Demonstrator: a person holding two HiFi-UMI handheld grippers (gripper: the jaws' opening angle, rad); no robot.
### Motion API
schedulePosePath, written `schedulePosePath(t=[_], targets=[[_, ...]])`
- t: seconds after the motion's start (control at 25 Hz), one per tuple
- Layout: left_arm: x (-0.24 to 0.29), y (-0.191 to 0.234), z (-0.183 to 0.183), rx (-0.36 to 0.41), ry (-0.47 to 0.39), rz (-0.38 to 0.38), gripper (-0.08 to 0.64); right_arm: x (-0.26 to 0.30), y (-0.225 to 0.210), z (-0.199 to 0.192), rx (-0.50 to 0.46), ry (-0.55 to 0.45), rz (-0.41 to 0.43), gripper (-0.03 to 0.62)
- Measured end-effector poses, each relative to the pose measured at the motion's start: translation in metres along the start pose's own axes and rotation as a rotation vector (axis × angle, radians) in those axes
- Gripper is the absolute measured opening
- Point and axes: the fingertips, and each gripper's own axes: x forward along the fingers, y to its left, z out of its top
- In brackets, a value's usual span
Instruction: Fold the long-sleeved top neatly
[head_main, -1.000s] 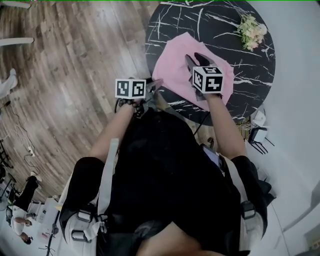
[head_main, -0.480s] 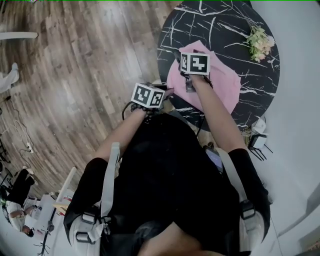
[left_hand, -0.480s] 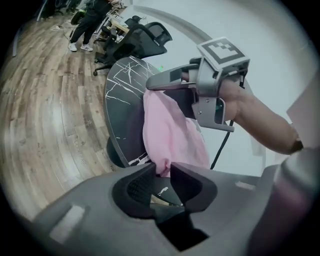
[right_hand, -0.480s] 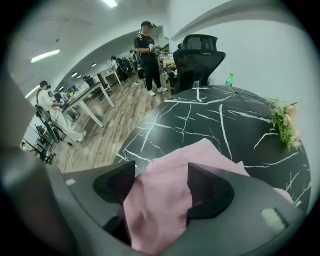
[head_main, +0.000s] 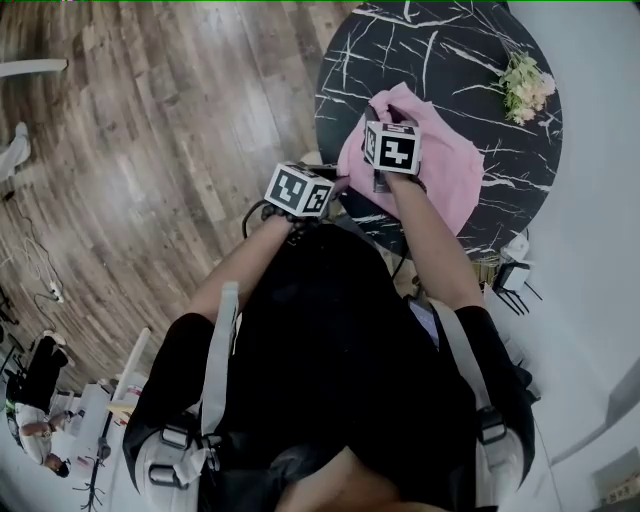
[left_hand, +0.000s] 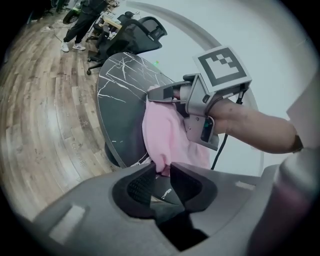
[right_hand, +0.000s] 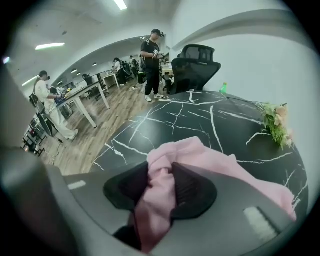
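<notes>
The top (head_main: 455, 170) lies on the table (head_main: 440, 40), and the step looks like grabbing it for a fold. The left gripper (left_hand: 161, 172) pinches its near edge by the table rim, and the right gripper (right_hand: 161, 175), whose jaws have just been closing, squeezes a bunch farther in. Next, I think the 2 must lift and lay that part flat over the rest; the flowers (head_main: 525, 80) sit well apart.
</notes>
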Motion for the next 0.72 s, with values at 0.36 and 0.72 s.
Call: schedulePosePath(t=[0.36,0.72], targets=[[-0.006,-0.043,0.024,0.025,-0.043,-0.109,0.041,-0.028,-0.007,0.009,0.096,-0.100,0.197,0.084],[0.015,-0.156,0.027,0.267,0.073,-0.235,0.040,-0.122,-0.068,0.013,0.360,-0.392,0.425,0.078]])
